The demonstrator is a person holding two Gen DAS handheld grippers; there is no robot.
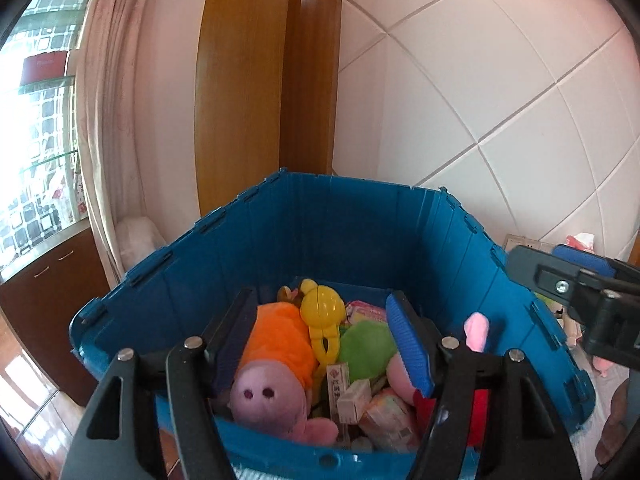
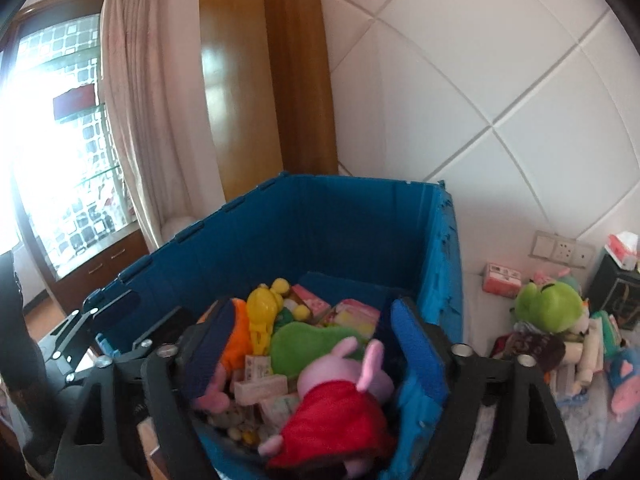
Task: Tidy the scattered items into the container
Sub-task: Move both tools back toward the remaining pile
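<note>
A blue plastic crate (image 1: 352,232) (image 2: 328,232) holds several toys: a pink pig plush in orange (image 1: 276,364), a yellow rattle (image 1: 322,314), a green plush (image 1: 366,346), small boxes (image 1: 352,400). A pink pig plush in a red dress (image 2: 344,404) lies on top inside the crate, between my right gripper's fingers without being clamped. My left gripper (image 1: 324,344) is open and empty above the crate's near edge. My right gripper (image 2: 304,352) is open over the crate; it also shows in the left wrist view (image 1: 576,292).
A heap of loose items lies right of the crate: a green frog plush (image 2: 548,304), a pink box (image 2: 502,280), other soft toys (image 2: 624,388). A padded white wall (image 2: 500,100), wooden panel (image 2: 248,80), curtain (image 2: 148,120) and window stand behind.
</note>
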